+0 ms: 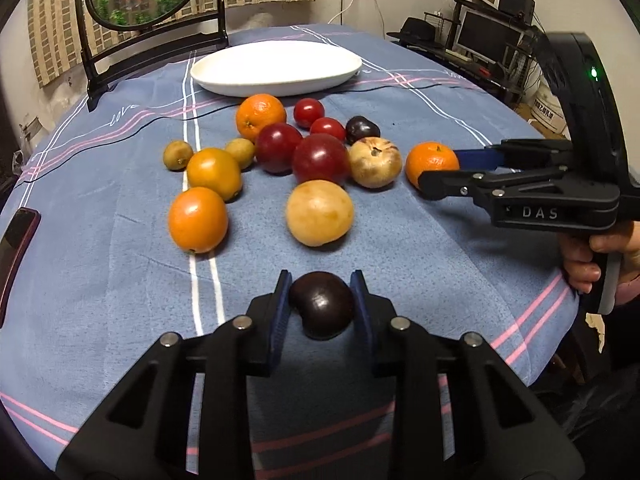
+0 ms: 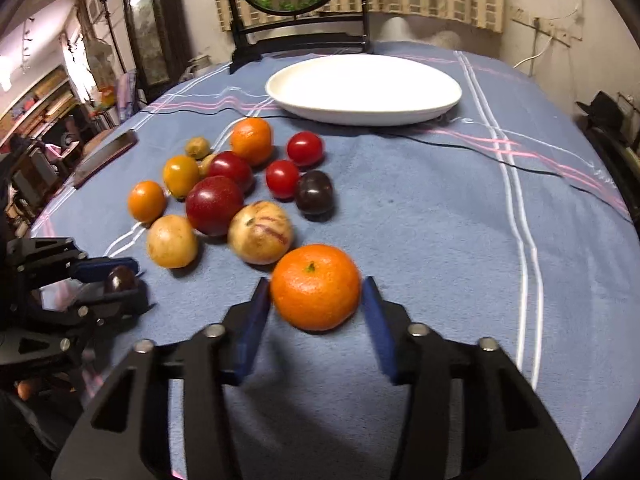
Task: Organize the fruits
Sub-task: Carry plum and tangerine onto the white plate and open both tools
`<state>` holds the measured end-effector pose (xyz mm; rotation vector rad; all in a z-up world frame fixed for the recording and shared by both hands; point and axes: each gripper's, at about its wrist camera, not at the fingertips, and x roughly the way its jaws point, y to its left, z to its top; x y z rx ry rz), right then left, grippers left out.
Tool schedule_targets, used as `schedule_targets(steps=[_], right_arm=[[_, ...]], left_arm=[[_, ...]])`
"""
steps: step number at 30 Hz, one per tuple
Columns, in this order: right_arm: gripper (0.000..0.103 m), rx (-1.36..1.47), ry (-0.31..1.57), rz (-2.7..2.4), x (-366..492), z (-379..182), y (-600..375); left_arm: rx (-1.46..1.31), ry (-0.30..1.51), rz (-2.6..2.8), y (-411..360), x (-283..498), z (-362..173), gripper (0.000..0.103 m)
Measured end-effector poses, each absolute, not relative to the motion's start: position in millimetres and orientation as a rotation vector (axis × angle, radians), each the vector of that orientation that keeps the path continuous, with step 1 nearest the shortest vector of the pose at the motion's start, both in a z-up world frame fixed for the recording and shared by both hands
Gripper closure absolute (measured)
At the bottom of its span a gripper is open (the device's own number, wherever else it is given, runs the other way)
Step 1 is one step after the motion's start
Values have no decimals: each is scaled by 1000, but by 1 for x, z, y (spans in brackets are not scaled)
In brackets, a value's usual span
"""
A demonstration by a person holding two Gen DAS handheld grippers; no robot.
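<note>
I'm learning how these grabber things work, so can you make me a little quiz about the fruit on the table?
1. True or false: the oval white plate already has fruit on it.
2. What is the left hand-held gripper closed on? A) a small red tomato B) a dark purple plum C) a green kiwi
3. Fill in: the right hand-held gripper has its blue pads on either side of a round orange ____, and a gap shows at the right pad.

Key
1. False: the plate is bare, and the fruit lies on the blue striped tablecloth.
2. B, the dark purple plum.
3. Tangerine.
</note>
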<state>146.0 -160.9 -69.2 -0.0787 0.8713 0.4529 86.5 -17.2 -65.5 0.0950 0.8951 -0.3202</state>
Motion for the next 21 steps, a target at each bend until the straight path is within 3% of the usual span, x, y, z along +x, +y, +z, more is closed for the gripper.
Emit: schedule_targets(steps=[12,17,21], right_arm=[[59,7,719,458,162,-29,-166],[59,63,644,411,232,-9,-163],[59,72,678,327,302,-17,-156]], left_arm=[[-12,814,-367,11,114,-26,73],[-19,725,-321,16,184,13,73],[-59,756,-314,12,253,17,73]])
